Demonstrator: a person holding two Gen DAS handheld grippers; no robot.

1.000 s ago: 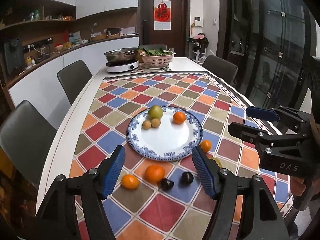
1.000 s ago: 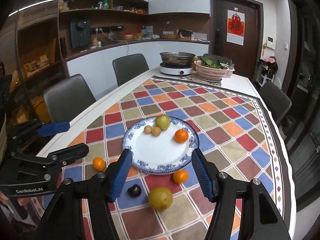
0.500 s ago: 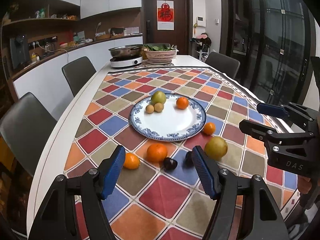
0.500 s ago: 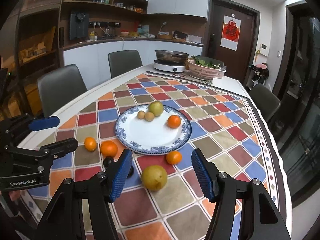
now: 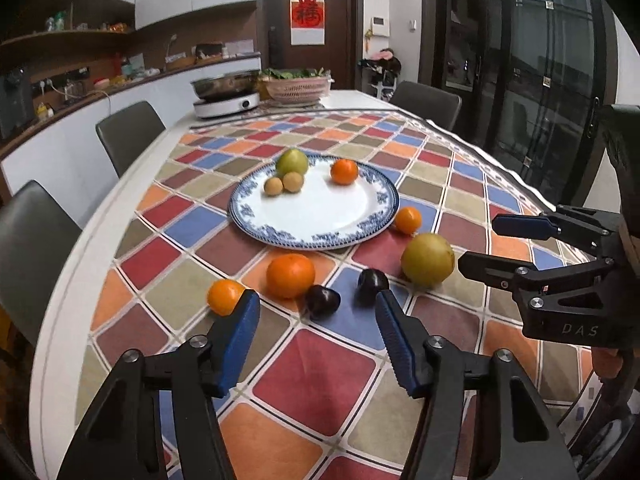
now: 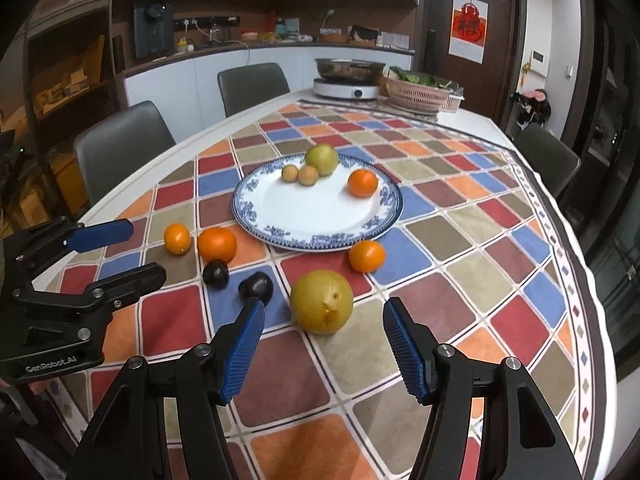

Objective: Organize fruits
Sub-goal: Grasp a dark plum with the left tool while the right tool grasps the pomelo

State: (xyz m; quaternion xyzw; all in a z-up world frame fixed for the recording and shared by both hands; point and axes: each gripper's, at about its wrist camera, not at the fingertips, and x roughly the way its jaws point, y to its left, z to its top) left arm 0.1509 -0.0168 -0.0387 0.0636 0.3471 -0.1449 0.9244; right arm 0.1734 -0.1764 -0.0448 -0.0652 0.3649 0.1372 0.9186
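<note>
- Fruits sit partly on a round white plate with a blue patterned rim [image 5: 240,216] [image 6: 248,216], which stands near the middle of the table on its chequered multicolour tablecloth [image 5: 320,376] [image 6: 460,240].
- On the plate: a green-yellow round fruit [image 5: 292,163] [image 6: 321,159] at the far rim, two small tan fruits [image 5: 283,184] [image 6: 299,175] touching each other just beside it, and a small orange tangerine [image 5: 344,171] [image 6: 362,183] apart from them on the right.
- Off the plate, toward the table's near edge: a large yellow-green pear-like fruit [image 5: 427,259] [image 6: 322,302], a small orange fruit [image 5: 407,220] [image 6: 367,255] just beside the plate's rim, a bigger orange [image 5: 290,275] [image 6: 217,244], another small orange [image 5: 225,297] [image 6: 177,238] nearer the left edge, and two dark purple plums [image 5: 323,301] [image 6: 215,274].
- The left gripper [image 5: 316,328] [image 6: 116,252] hangs over the near edge with its blue pads spread wide, holding nothing, the plums just ahead of it.
- The right gripper [image 6: 324,336] [image 5: 496,244] is likewise spread and empty, with the yellow-green fruit just beyond its fingertips.
- At the far end of the table stand a steel pan on a white cooker [image 5: 226,96] [image 6: 346,80] and a pink basket of greens [image 5: 298,86] [image 6: 418,94].
</note>
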